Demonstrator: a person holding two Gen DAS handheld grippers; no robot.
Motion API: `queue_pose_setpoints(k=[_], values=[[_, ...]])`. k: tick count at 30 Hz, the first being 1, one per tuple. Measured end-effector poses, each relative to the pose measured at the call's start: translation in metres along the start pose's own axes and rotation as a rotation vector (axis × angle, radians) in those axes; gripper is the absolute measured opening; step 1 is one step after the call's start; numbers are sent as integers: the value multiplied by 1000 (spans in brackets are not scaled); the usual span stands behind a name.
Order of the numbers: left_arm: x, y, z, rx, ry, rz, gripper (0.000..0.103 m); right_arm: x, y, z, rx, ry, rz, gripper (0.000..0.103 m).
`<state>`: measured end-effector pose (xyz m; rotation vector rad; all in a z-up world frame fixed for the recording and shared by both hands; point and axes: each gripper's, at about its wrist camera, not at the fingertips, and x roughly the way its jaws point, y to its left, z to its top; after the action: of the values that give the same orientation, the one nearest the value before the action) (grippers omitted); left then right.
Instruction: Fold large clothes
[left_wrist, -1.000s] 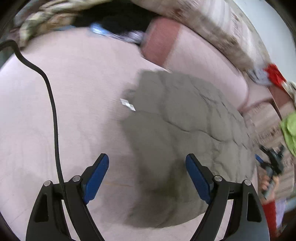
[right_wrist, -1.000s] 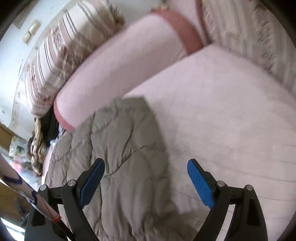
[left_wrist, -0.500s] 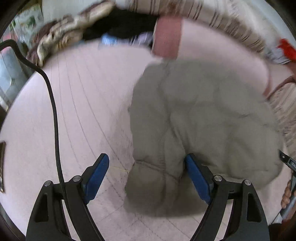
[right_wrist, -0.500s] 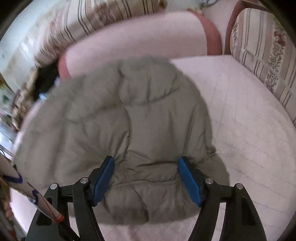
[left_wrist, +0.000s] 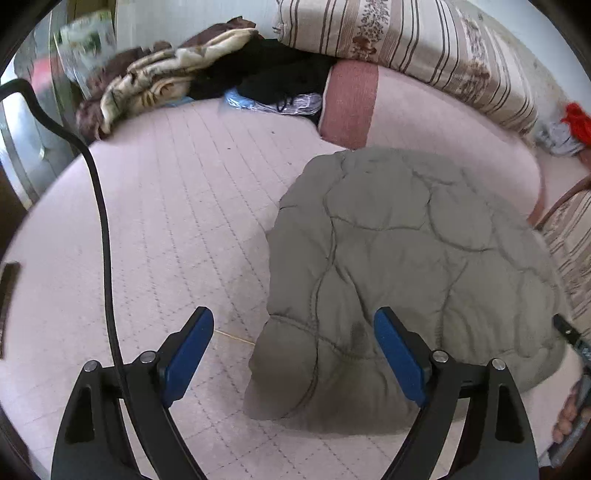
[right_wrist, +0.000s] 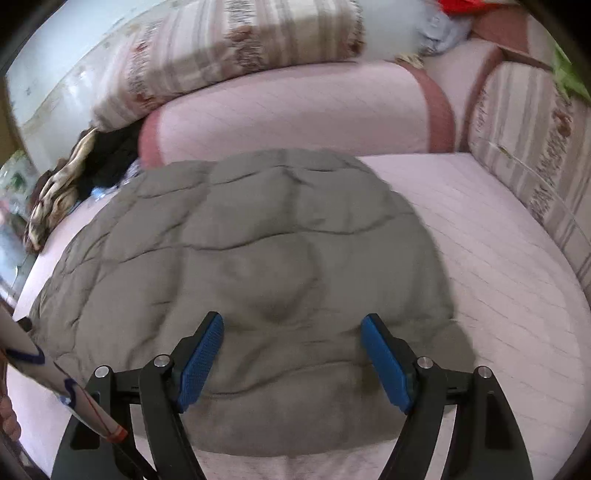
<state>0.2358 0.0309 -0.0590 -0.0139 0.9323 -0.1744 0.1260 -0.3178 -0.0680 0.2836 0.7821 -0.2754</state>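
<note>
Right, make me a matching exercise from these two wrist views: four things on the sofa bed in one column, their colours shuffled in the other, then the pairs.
Things:
1. quilted jacket
2. bolster end band
3. jaw pads of the left gripper
4. cable

Colours:
A. blue
B. black
C. grey-olive
D. dusty red

Pairs: 1-C, 2-D, 3-A, 4-B

A big pink bed (left_wrist: 177, 206) fills the room. A long pink bolster (right_wrist: 295, 110) lies along its far edge, with a striped flowery cushion (left_wrist: 406, 40) on top. A pile of blankets (left_wrist: 155, 85) sits at the far left corner. The wall (right_wrist: 48, 74) is pale.
</note>
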Motion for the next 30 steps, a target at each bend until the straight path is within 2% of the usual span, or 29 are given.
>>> queue_pose_setpoints(k=[3,6,8,11,15,17,20,23,30], values=[[26,-12,-2,41,42,66,88,20,24,-5,-66,10,-47,85],[27,-19,-2,65,0,100,89,28,33,0,-103,34,-109,84],[25,-22,-3,85,-12,115,89,12,40,11,-101,-19,-90,80],[23,-23,-4,100,-26,128,89,0,70,33,-150,-87,-38,80],[23,-22,-5,81,-30,139,91,39,103,53,-176,-16,16,80],[23,-22,-6,91,-44,154,94,74,110,58,-166,52,-6,85],[24,-21,-8,99,-61,156,99,85,112,59,-147,26,-37,92],[26,-18,-9,94,-65,159,103,75,108,60,-129,18,-24,92],[23,-19,-13,92,-101,162,103,18,89,25,-90,-30,-10,92]])
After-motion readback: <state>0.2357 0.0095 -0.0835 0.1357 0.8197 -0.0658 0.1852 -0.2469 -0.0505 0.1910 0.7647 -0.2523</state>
